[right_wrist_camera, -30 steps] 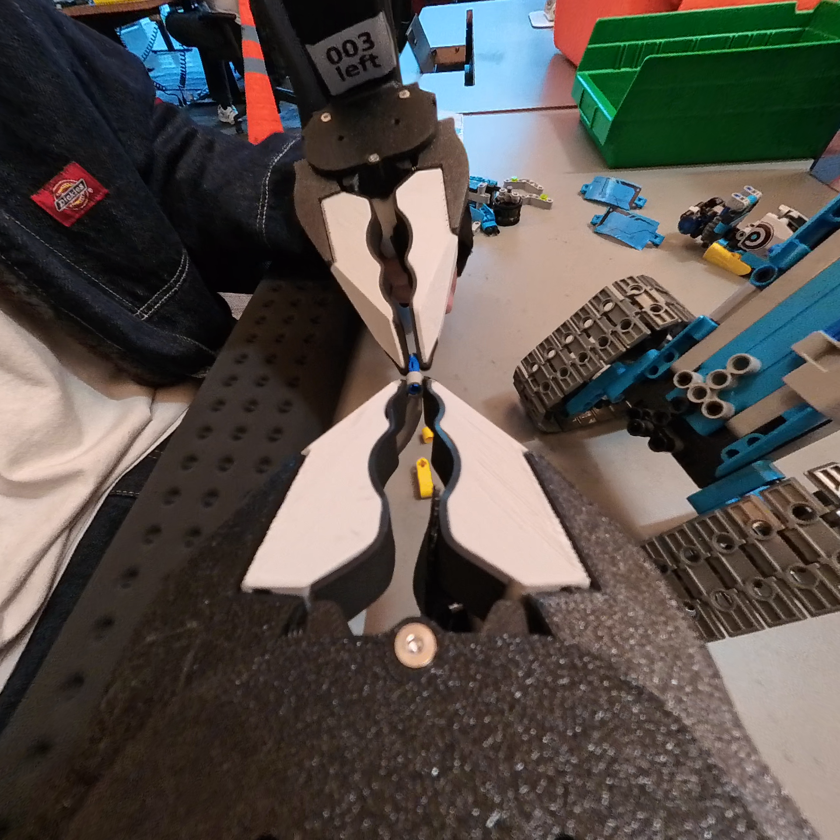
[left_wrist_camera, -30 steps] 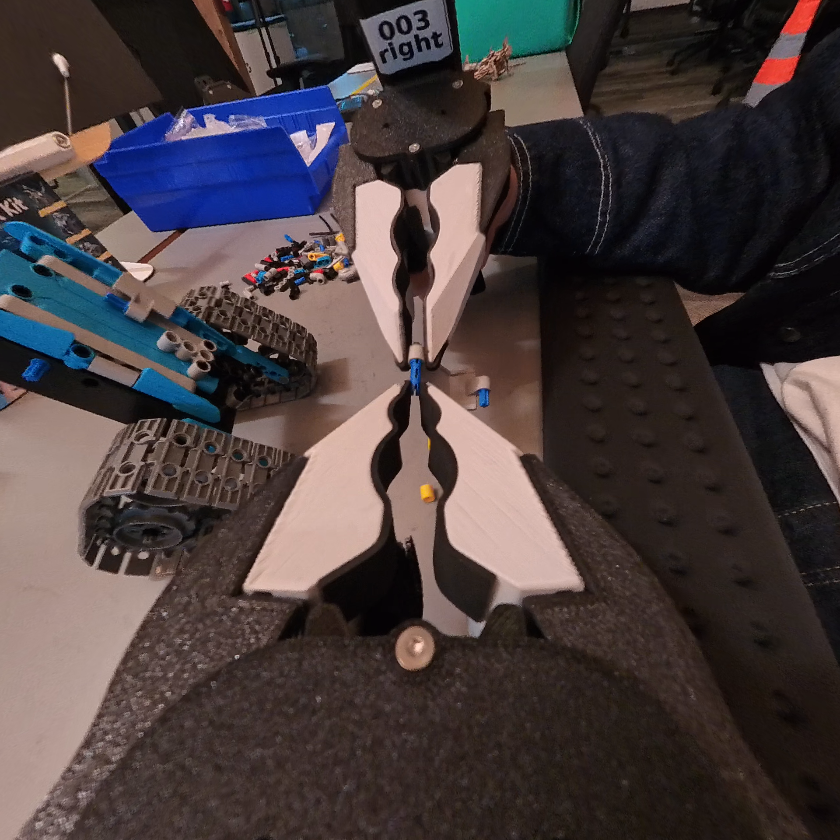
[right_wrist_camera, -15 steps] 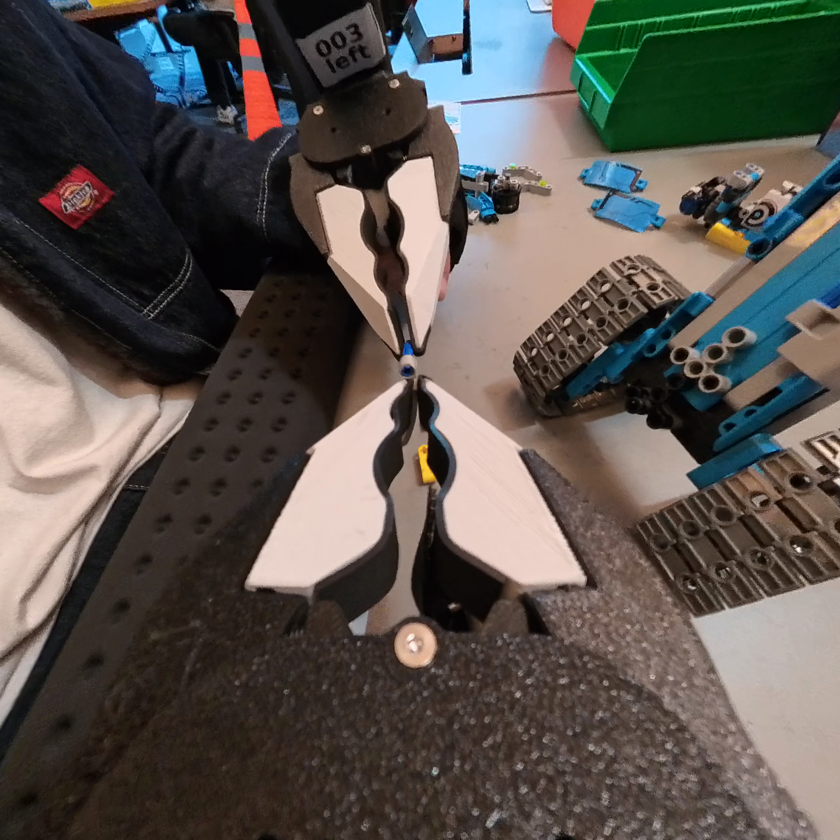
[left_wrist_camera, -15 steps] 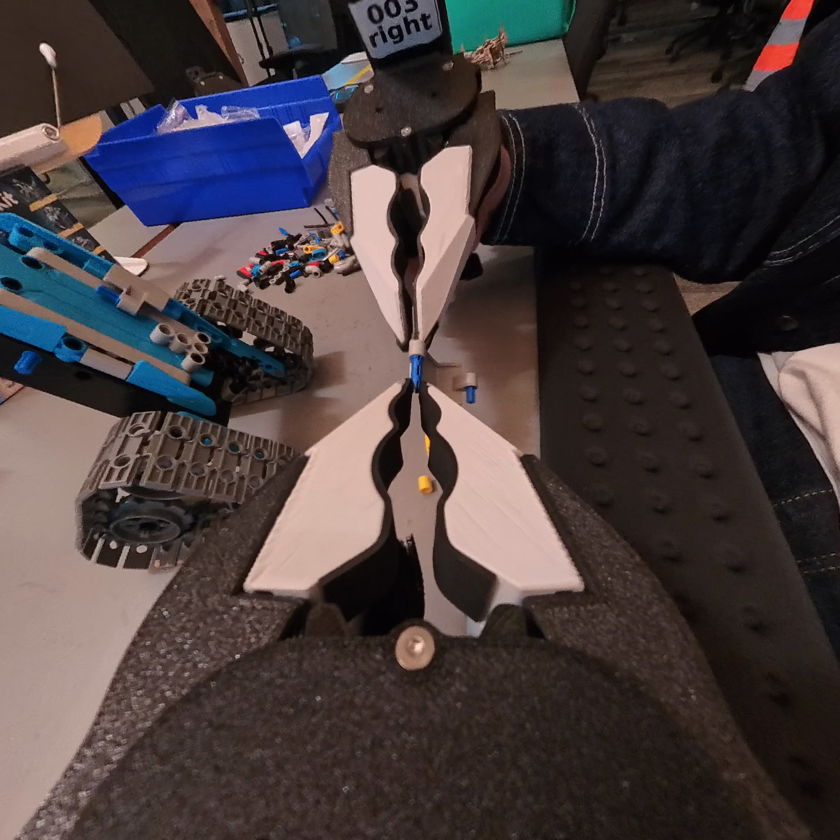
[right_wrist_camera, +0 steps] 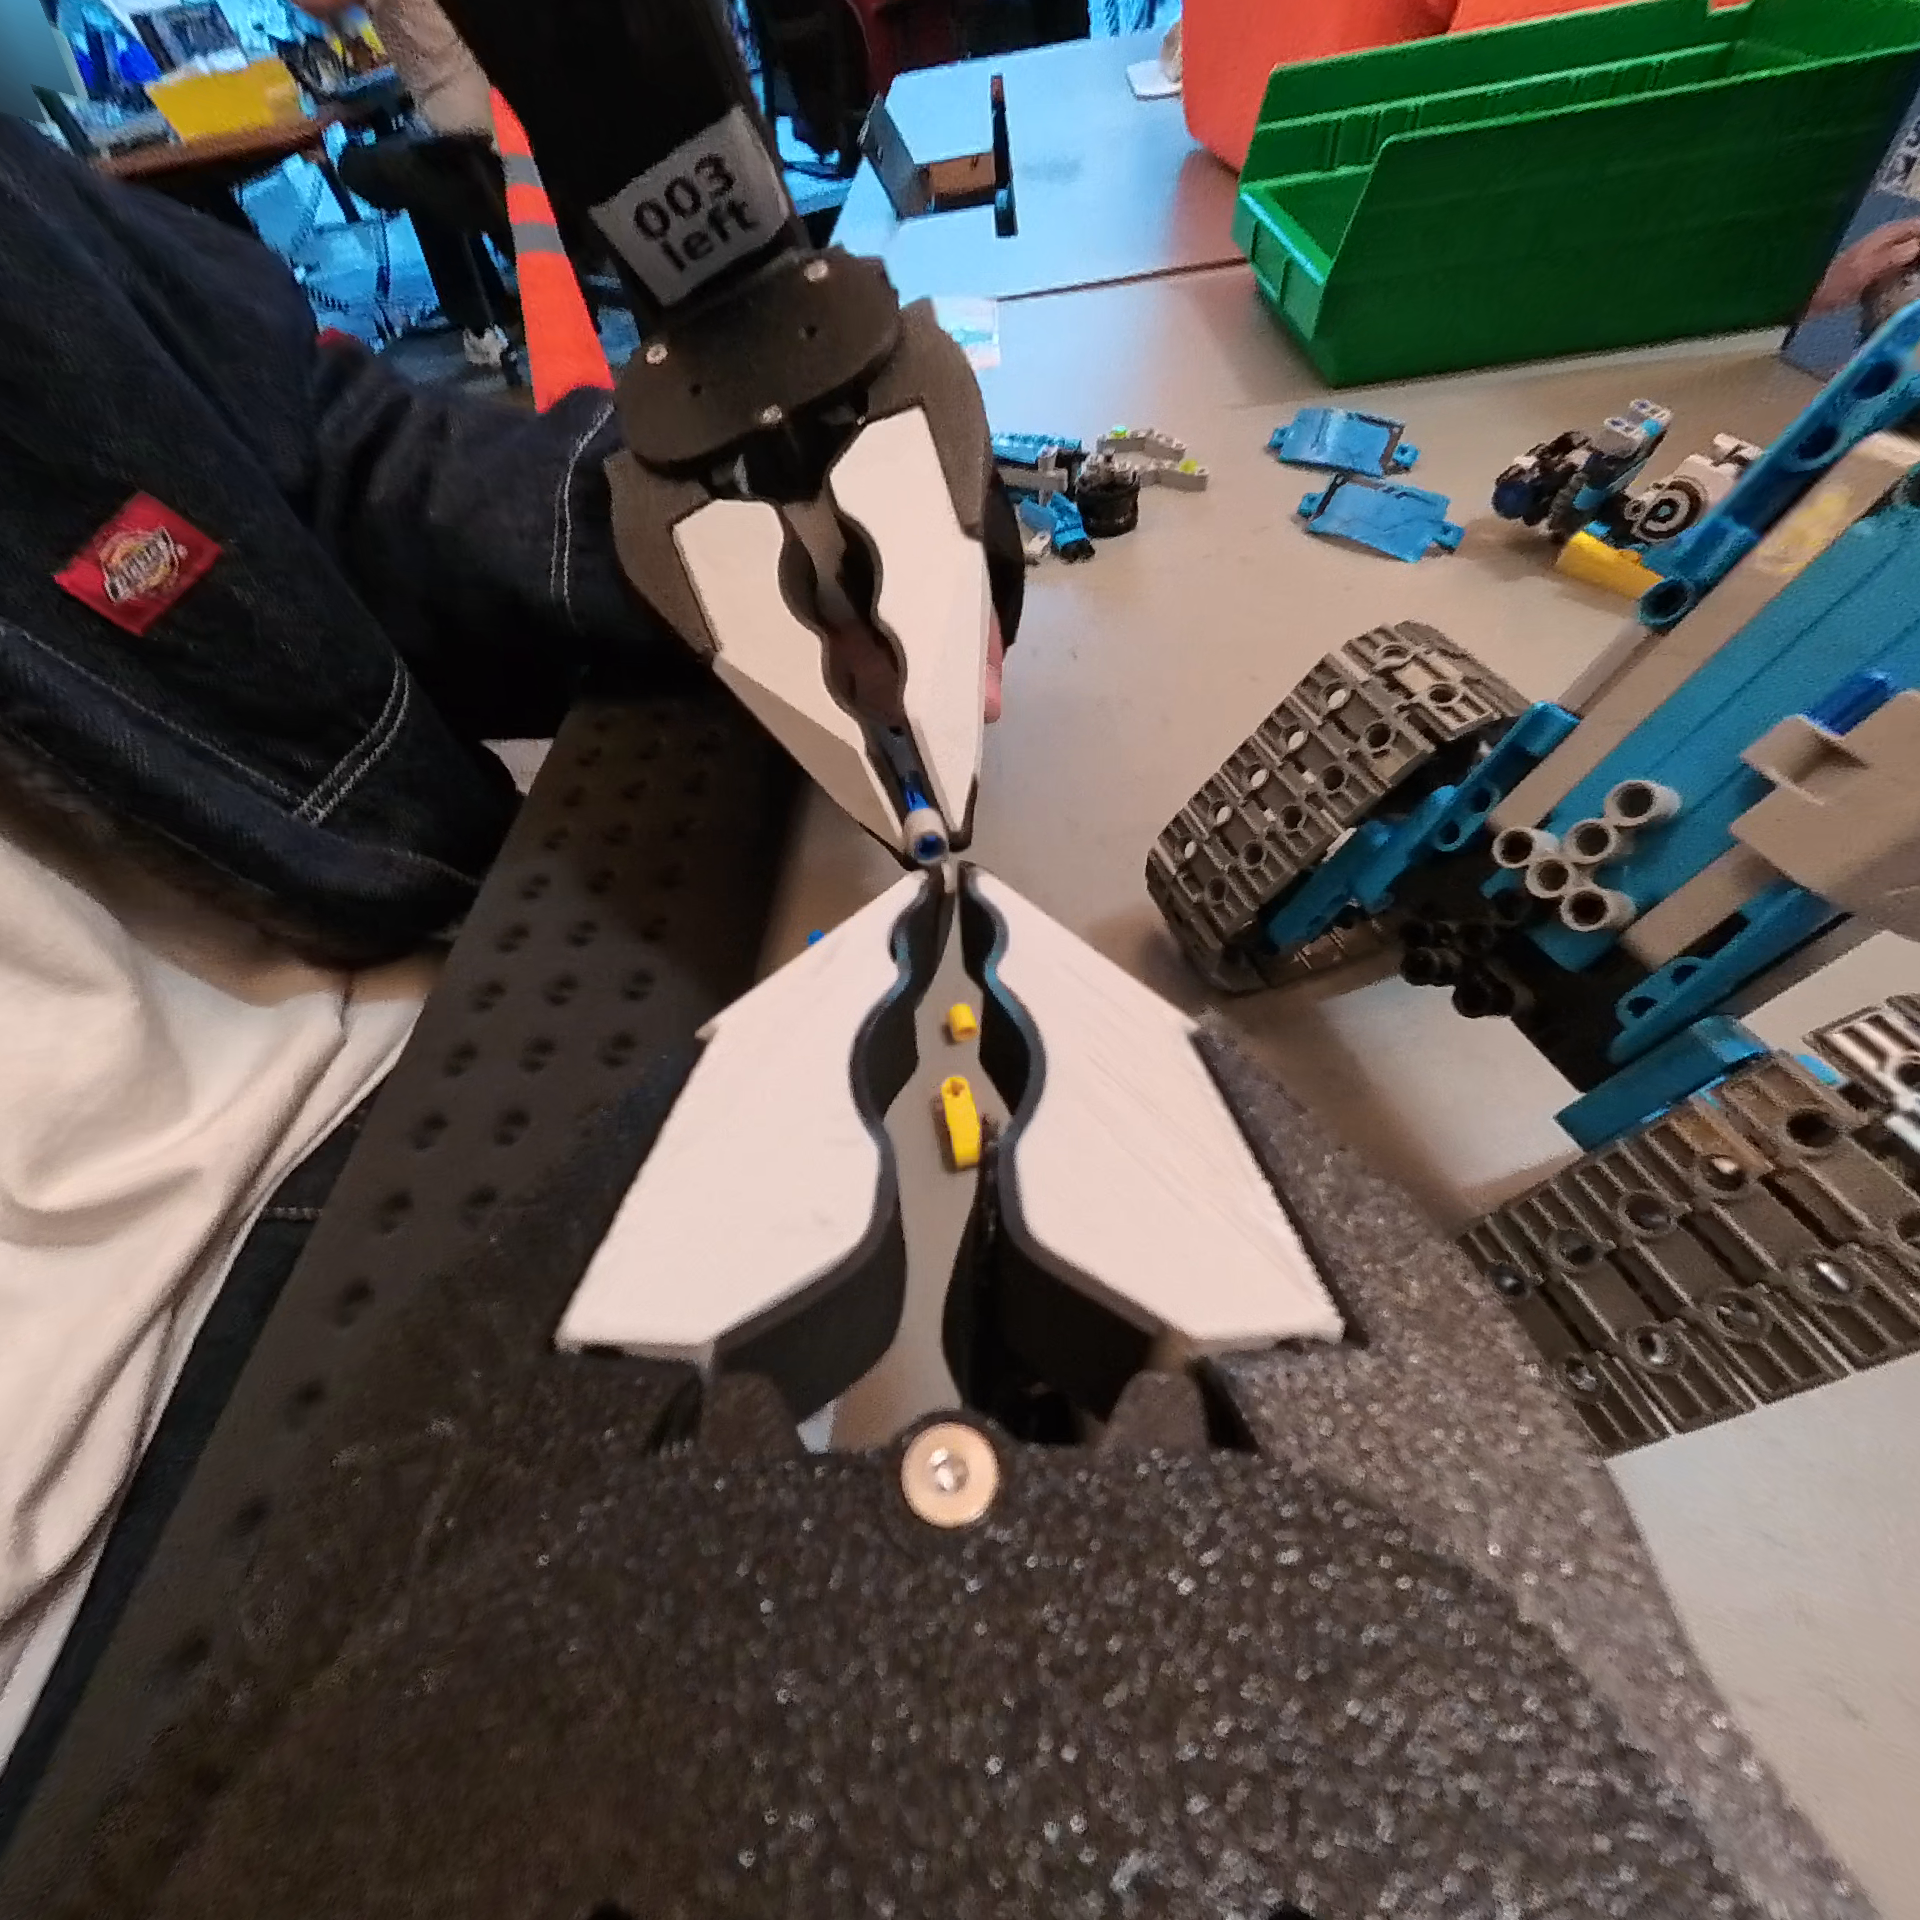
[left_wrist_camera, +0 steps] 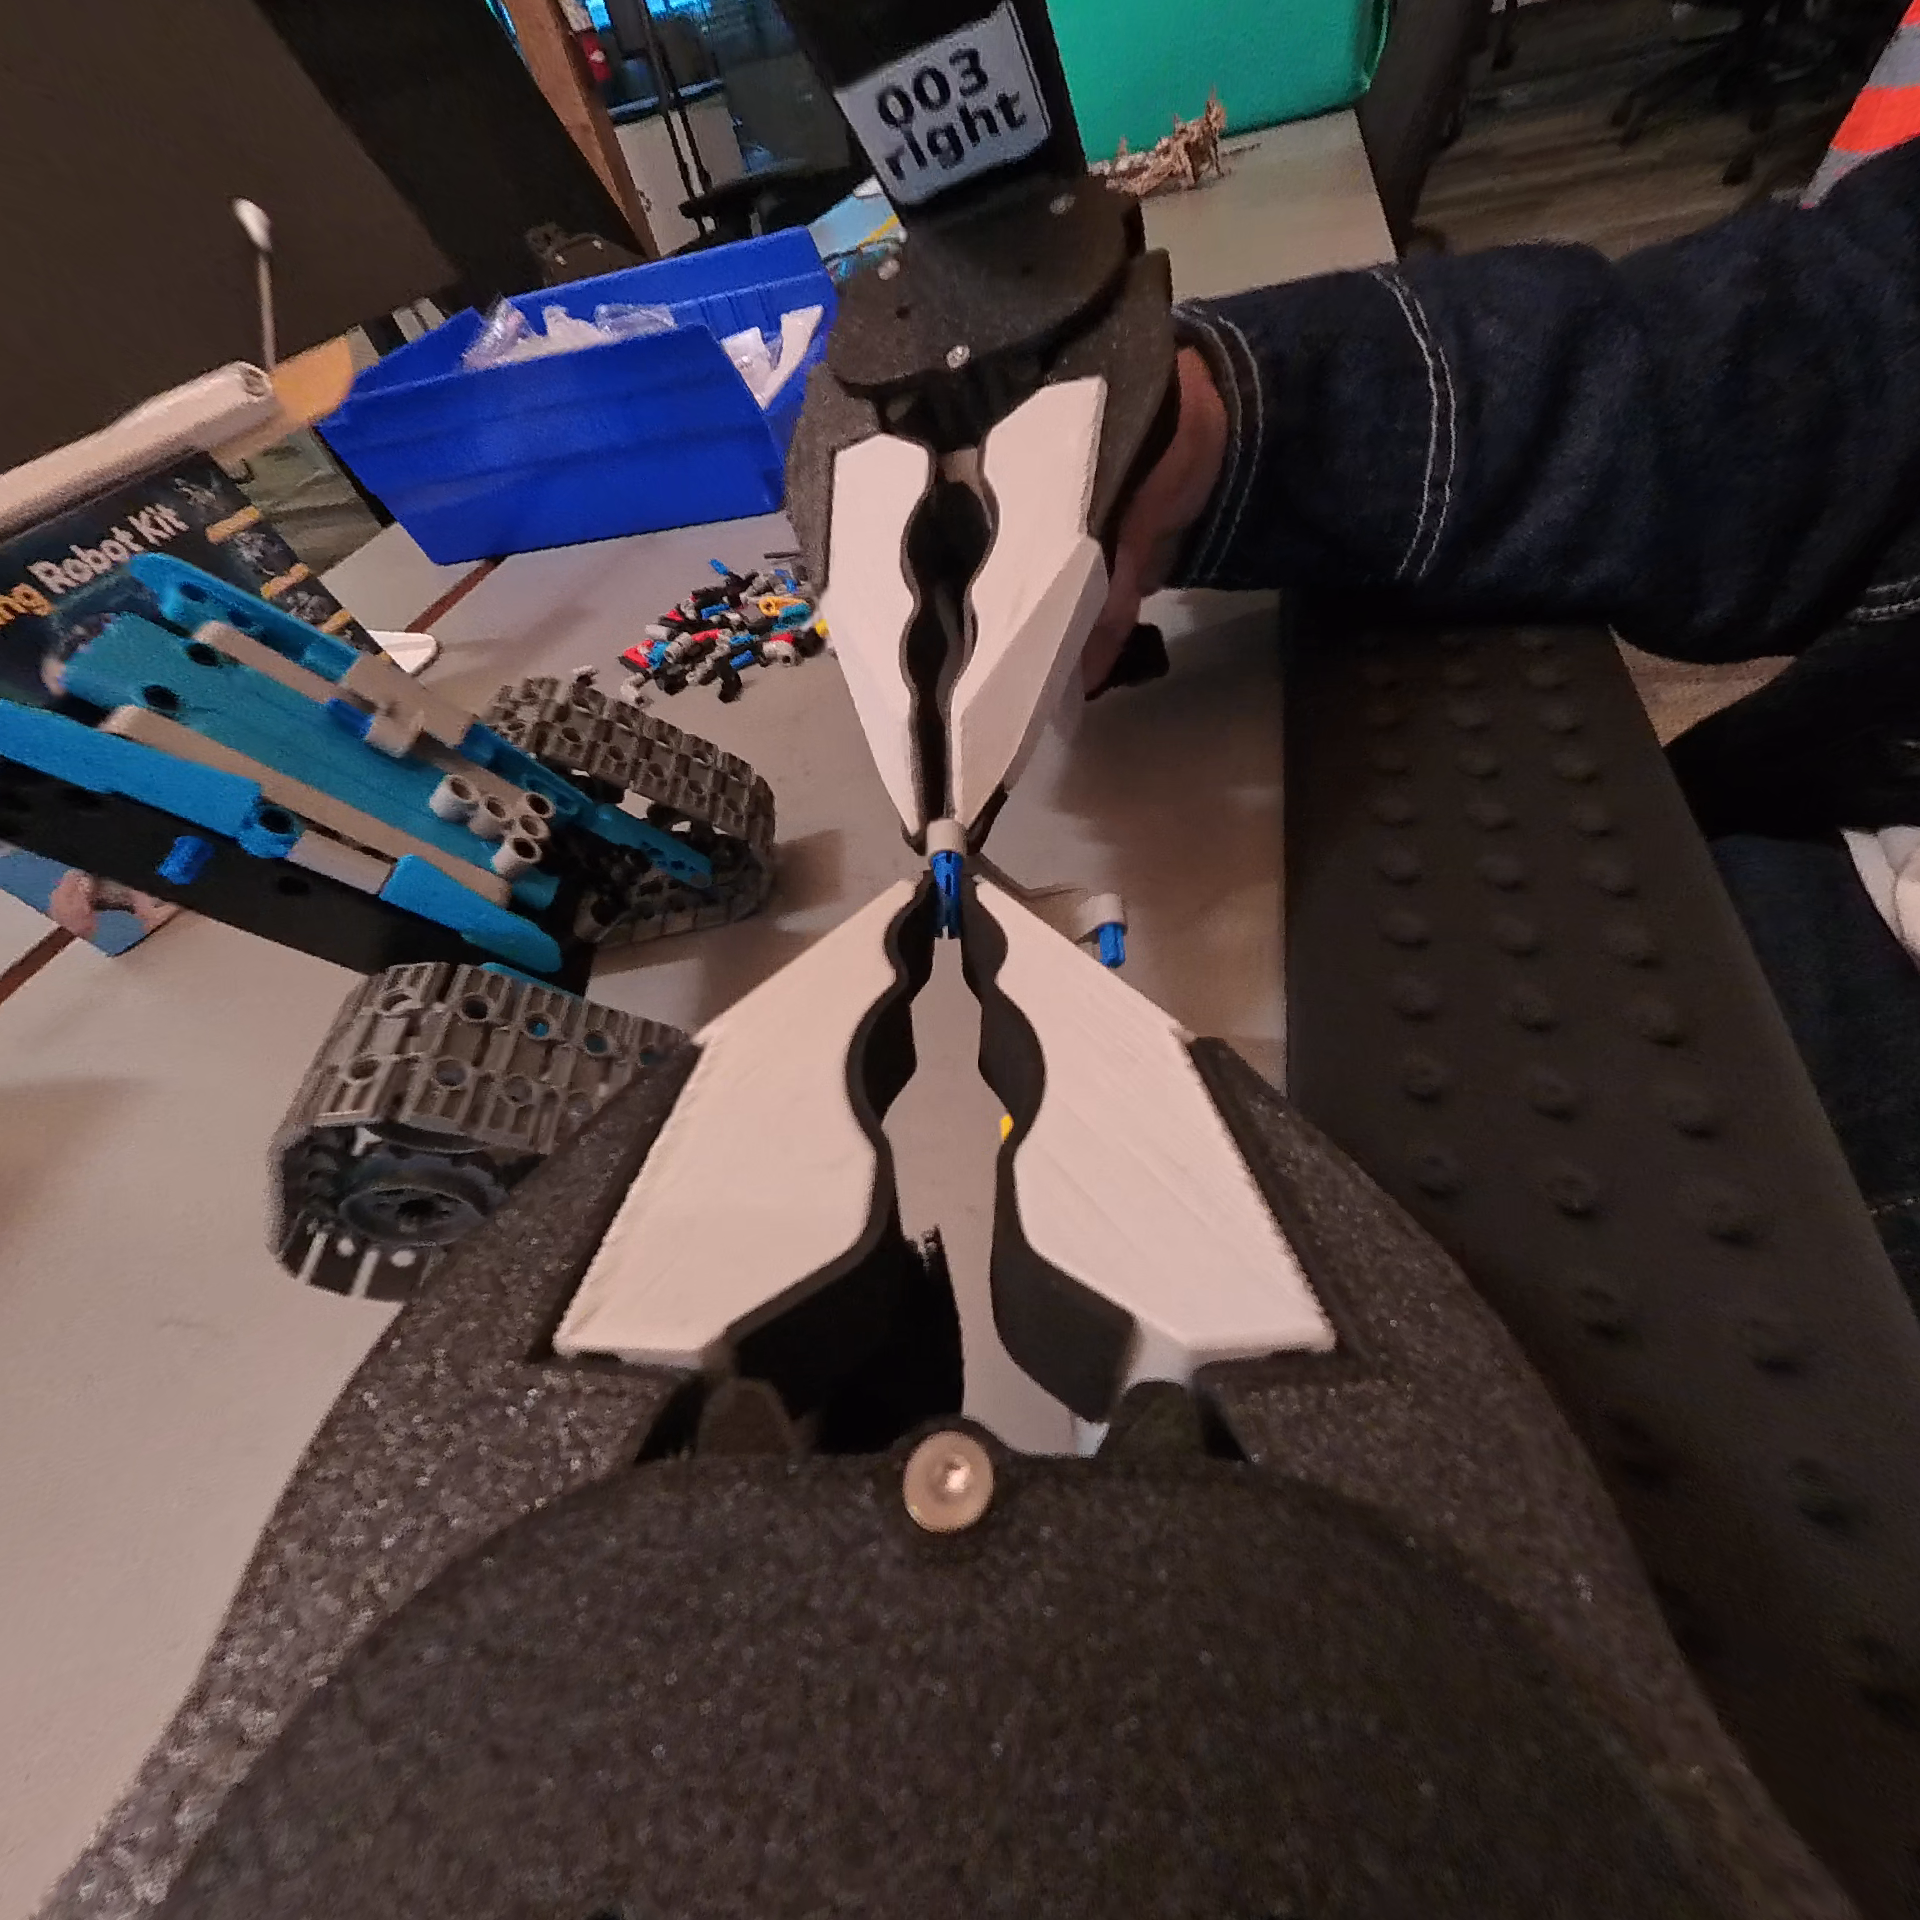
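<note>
Where the tips meet: left gripper pinches a blue pin above the table's near edge.
Pin: slim; long axis along the fingers, grey bush on the end pointing at the right gripper.
Right jaws: almost together, against the bush; a grip on it cannot be told.
Writing: a white tag with dark print on each gripper; red brand patch on the sleeve.
Nearby: yellow pieces, tracked model, blue bin.
</note>
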`<state>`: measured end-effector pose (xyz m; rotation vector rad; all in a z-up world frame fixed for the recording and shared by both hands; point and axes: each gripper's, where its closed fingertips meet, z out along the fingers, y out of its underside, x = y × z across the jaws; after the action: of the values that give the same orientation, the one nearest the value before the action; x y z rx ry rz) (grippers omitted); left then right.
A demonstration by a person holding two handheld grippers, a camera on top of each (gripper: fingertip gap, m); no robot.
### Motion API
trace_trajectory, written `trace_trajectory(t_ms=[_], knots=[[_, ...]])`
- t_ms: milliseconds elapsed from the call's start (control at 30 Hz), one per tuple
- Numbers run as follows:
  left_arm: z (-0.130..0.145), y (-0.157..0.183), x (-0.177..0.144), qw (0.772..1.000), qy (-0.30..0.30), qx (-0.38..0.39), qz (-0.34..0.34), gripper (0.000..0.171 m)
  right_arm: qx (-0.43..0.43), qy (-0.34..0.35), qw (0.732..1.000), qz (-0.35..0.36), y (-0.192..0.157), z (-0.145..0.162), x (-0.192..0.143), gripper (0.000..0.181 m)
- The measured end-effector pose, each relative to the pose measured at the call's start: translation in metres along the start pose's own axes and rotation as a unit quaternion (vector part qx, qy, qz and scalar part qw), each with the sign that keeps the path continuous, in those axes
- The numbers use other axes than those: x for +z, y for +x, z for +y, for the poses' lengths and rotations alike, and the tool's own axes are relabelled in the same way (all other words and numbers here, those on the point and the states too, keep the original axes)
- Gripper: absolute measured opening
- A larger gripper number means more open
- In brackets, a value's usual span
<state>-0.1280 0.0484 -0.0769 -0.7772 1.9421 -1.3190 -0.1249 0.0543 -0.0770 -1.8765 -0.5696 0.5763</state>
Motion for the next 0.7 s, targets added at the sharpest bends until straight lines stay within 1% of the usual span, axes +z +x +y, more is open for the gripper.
trace_trajectory(t_ms=[67,100,133,167,200,267,333,467,600,700], knots=[[-0.006,0.000,-0.002,1.000,0.017,-0.003,0.001,0.003,0.012,-0.010,1.000,0.003,0.003,0.004,0.002,0.018],[-0.006,0.000,-0.002,1.000,0.018,-0.003,0.000,0.003,0.019,-0.017,1.000,-0.002,0.002,0.008,0.004,0.018],[-0.006,0.000,-0.002,1.000,0.017,0.000,-0.001,0.003,0.020,-0.022,0.999,-0.011,-0.001,0.009,0.006,0.014],[-0.007,0.000,-0.001,1.000,0.018,0.003,-0.003,0.003,0.013,-0.019,1.000,-0.016,-0.004,0.007,0.007,0.001],[-0.008,0.000,-0.002,1.000,0.023,0.005,-0.007,0.003,0.004,-0.013,1.000,-0.009,-0.004,0.004,0.006,0.001],[-0.011,-0.002,-0.003,0.999,0.030,0.003,-0.011,0.004,0.013,0.003,1.000,-0.016,-0.004,-0.001,0.003,0.000],[-0.013,-0.005,-0.004,0.999,0.032,0.017,-0.027,0.004,0.015,0.002,1.000,-0.008,0.000,0.000,0.001,0.000],[-0.017,-0.004,-0.006,0.998,0.040,0.026,-0.026,0.004,0.021,0.010,1.000,-0.016,-0.003,-0.003,0.001,0.000],[-0.017,0.000,-0.009,0.999,0.042,0.031,-0.014,0.003,-0.027,0.023,0.999,-0.014,-0.008,-0.011,-0.004,0.000],[-0.010,0.003,-0.008,0.999,0.024,0.033,-0.003,0.003,-0.041,0.008,0.999,-0.012,-0.008,-0.005,-0.004,0.000]])
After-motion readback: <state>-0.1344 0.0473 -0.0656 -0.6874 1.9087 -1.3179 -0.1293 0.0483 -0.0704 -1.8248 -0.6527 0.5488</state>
